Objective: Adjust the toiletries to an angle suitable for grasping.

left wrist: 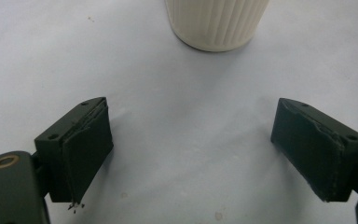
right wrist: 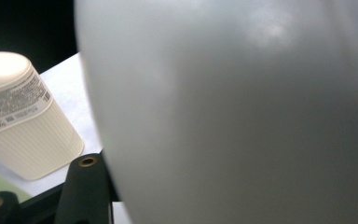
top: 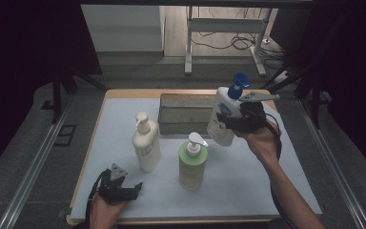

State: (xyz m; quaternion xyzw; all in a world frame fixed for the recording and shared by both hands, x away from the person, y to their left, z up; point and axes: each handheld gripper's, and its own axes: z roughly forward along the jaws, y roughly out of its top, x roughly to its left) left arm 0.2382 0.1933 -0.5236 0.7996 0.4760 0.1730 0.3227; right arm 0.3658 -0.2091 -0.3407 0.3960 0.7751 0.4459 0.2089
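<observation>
Right gripper (top: 236, 121) clamped on the white blue-capped bottle (top: 223, 117), lifted off the table (top: 267, 191), tilted, just in front of the grey bin (top: 183, 113); bottle body pressed close between its fingers. Left gripper (top: 124, 191) low over the table, jaws wide apart, nothing between them; cream pump bottle (left wrist: 216, 23) stands ahead of its fingertips. Green pump bottle (top: 193, 162) lies between both grippers.

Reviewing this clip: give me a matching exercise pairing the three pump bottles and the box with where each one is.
Things:
1. blue-capped white bottle
2. cream bottle
3. green bottle
4. grey box

Places:
A. standing on the mat, nearest the left gripper
B. at the far edge of the mat
C. lifted and tilted in the right gripper
D. standing mid-mat, white pump on top

Pairs: 1-C, 2-A, 3-D, 4-B
</observation>
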